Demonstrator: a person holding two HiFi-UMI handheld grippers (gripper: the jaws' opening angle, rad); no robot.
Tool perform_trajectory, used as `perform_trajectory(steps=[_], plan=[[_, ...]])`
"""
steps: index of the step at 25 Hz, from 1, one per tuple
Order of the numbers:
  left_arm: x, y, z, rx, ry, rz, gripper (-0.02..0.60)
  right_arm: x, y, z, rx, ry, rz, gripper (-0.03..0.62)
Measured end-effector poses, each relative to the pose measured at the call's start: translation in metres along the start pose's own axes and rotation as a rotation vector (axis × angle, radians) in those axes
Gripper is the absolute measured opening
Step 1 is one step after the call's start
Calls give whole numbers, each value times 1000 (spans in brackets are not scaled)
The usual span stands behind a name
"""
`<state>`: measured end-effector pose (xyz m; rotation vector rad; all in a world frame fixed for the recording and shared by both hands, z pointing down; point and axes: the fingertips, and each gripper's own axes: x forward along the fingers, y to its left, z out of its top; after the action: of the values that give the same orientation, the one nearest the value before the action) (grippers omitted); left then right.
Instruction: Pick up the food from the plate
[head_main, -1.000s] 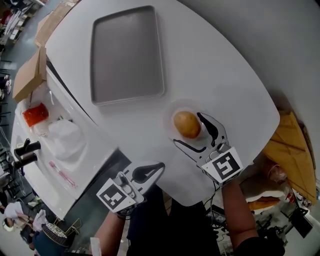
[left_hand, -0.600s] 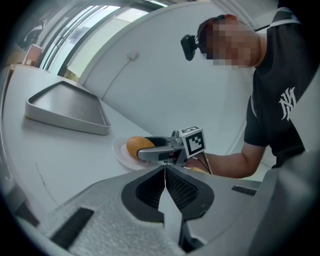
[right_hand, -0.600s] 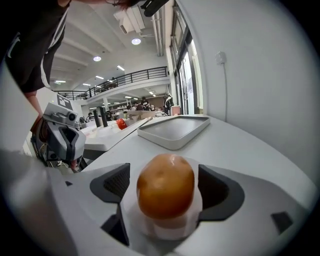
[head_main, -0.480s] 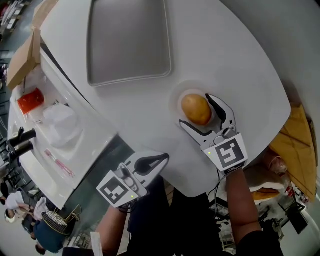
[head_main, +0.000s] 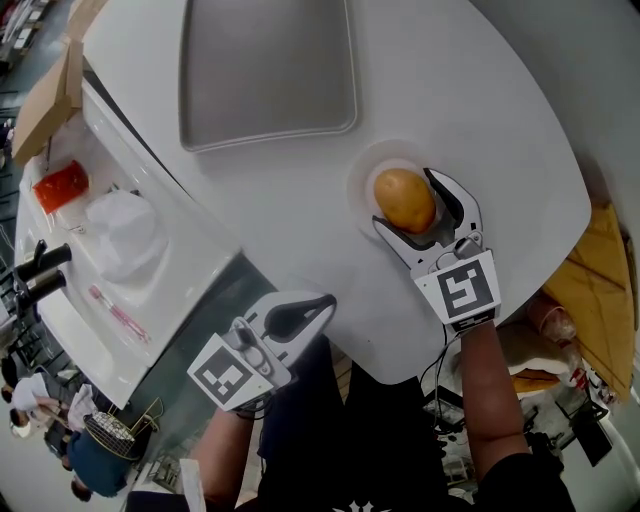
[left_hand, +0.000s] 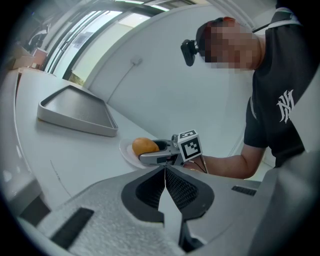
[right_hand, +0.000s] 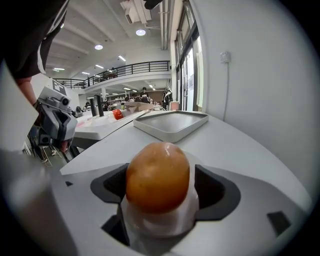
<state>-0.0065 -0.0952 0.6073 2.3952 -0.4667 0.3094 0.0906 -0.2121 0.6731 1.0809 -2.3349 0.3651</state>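
A round orange-brown piece of food (head_main: 404, 199) sits on a small white plate (head_main: 368, 170) near the right edge of the white table (head_main: 480, 110). My right gripper (head_main: 405, 204) is open, one jaw on each side of the food, and small gaps show beside it. In the right gripper view the food (right_hand: 157, 175) fills the space between the jaws. My left gripper (head_main: 318, 303) is shut on nothing and hangs off the table's near edge, its jaws (left_hand: 165, 172) pointing toward the plate.
A grey rectangular tray (head_main: 265, 70) lies on the table beyond the plate. To the left, a second white surface holds a red object (head_main: 60, 190) and a white bag (head_main: 125, 245). A cardboard box (head_main: 45, 95) stands at the far left.
My right gripper has slid forward along the plate, so its jaws now reach further past the food. The left gripper has hardly moved.
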Motion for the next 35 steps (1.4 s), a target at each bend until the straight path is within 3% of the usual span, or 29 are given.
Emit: perform_trajectory(steps=[21, 28, 35], plan=[[-6, -14, -17, -14, -5, -3, 8, -3, 4, 8, -16, -53, 4, 373], [-10, -18, -20, -12, -12, -4, 8, -8, 6, 9, -14, -66, -2, 339], [-14, -29, -21, 1, -13, 1, 8, -20, 11, 21, -25, -122, -11, 339]])
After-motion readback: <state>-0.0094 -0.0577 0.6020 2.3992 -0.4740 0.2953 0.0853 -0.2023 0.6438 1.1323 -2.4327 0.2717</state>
